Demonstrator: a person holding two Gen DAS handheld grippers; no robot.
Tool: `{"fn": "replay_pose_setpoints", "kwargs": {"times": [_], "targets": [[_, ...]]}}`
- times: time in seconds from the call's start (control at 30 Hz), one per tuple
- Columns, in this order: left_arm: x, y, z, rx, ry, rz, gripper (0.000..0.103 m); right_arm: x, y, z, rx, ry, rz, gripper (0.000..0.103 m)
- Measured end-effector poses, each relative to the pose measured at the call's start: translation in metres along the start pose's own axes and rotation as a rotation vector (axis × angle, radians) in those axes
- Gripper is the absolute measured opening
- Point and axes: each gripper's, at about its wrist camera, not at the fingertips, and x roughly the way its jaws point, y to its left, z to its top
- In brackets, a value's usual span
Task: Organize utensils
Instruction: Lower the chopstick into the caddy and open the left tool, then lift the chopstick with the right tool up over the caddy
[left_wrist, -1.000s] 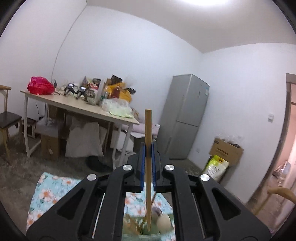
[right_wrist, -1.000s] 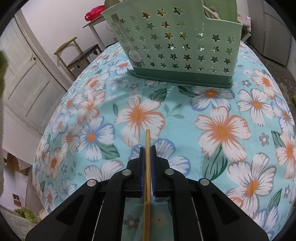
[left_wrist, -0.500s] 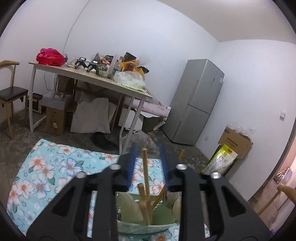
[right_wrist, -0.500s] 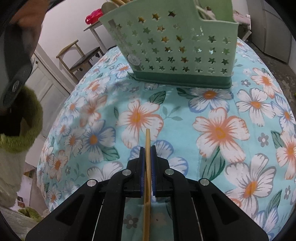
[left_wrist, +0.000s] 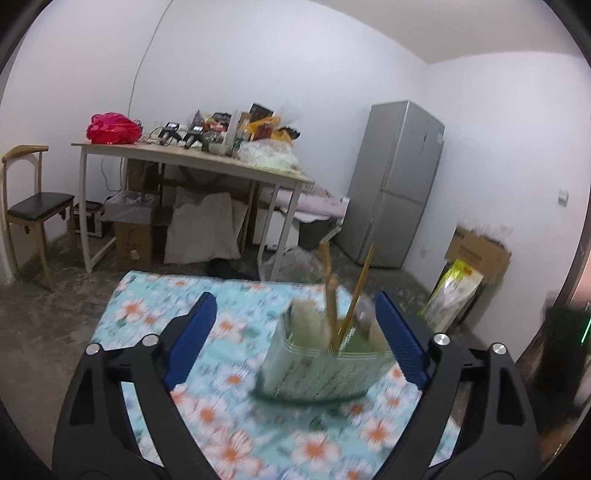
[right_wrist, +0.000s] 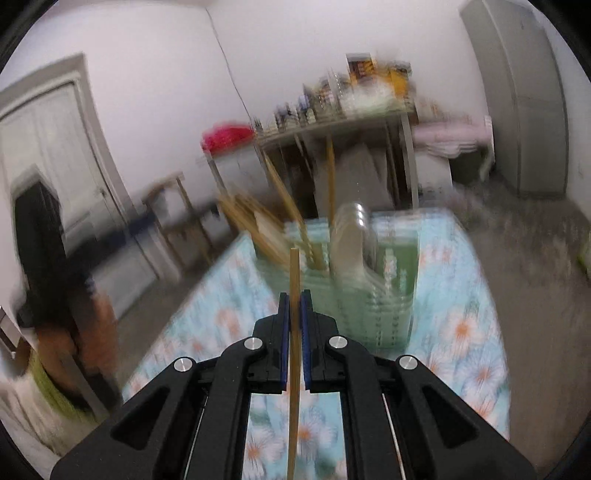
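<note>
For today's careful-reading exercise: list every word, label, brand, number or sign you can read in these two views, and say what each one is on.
No text can be read in either view.
Fridge: a small sticker near its top, too small to read.
Yellow-green bag by the wall: print too blurred to read.
Cardboard box: dark lettering, illegible.
Green utensil basket: motion-blurred, no lettering made out.
Right wrist view: blurred throughout.

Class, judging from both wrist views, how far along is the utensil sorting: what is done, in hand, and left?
Done: chopsticks and spoons already stand in the green caddy, and the left tool is open and holds nothing. In hand: the right tool is shut on one chopstick. Left: drop it into the caddy.
</note>
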Motion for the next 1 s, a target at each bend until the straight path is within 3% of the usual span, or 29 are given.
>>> {"fn": "replay_pose_setpoints", "kwargs": {"times": [0.13,0.43,0.63,0.77,0.87,0.9,0.97,1.0], "targets": [[-0.013,0.012,-0.024,0.029,0.038,0.077,0.093,-0.025,0.015,0.055,-0.075,-0.177,0.035,0.006],[-0.03,0.036,-0.063,0.055,0.121,0.273,0.095,-0.028,0.034,0.12,-0.194,-0.348,0.011,0.006],[-0.036,0.045,-0.069,0.012,0.13,0.313,0.095,0.003,0.037,0.124,-0.267,-0.376,-0.072,0.006],[-0.037,0.043,-0.069,0.011,0.118,0.324,0.095,0.036,0.034,0.105,-0.31,-0.338,-0.11,0.006],[-0.037,0.041,-0.068,0.003,0.113,0.323,0.095,0.064,0.024,0.084,-0.32,-0.234,-0.128,0.008],[-0.036,0.04,-0.068,0.001,0.113,0.325,0.095,0.069,0.021,0.079,-0.317,-0.203,-0.141,0.011],[-0.036,0.039,-0.068,0.003,0.111,0.323,0.095,0.064,0.017,0.072,-0.296,-0.188,-0.146,0.033],[-0.035,0.038,-0.068,0.004,0.109,0.321,0.095,0.058,0.014,0.07,-0.28,-0.201,-0.141,0.048]]}}
